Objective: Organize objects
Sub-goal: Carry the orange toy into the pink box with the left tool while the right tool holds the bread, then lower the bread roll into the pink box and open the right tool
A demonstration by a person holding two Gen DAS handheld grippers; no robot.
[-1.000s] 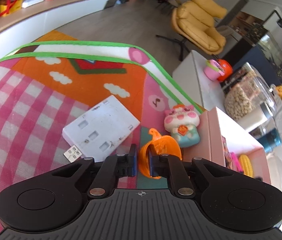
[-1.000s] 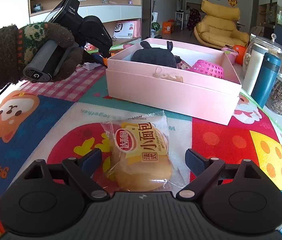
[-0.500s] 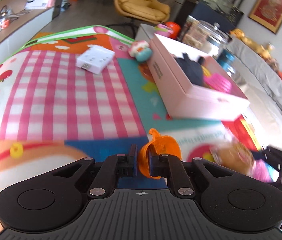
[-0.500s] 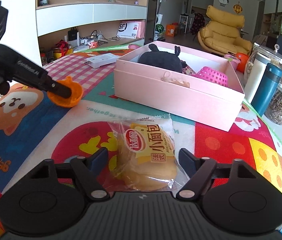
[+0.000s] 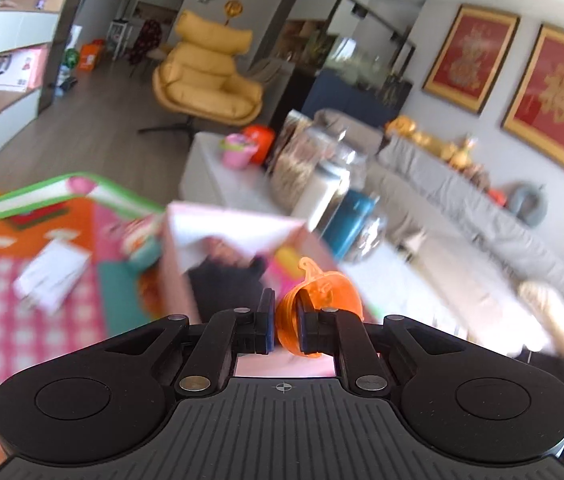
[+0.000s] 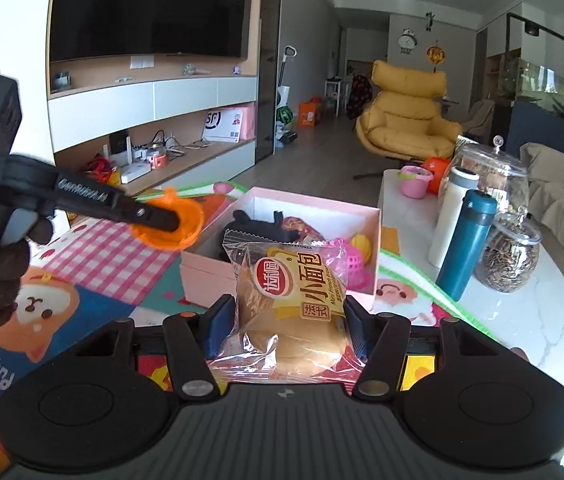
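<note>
Left gripper (image 5: pixel 284 322) is clamped on the rim of an orange pumpkin cup (image 5: pixel 322 300), held up in the air just left of the pink box (image 6: pixel 294 204). Right gripper (image 6: pixel 286 320) is closing, its pads already squeezing a bagged bread roll (image 6: pixel 290 300) between them, lifted off the play mat (image 6: pixel 121 248) in front of the box

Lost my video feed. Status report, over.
Left gripper shut on orange pumpkin toy. Right gripper closing on packaged bread, lifted. Pink box ahead, path clear.
</note>
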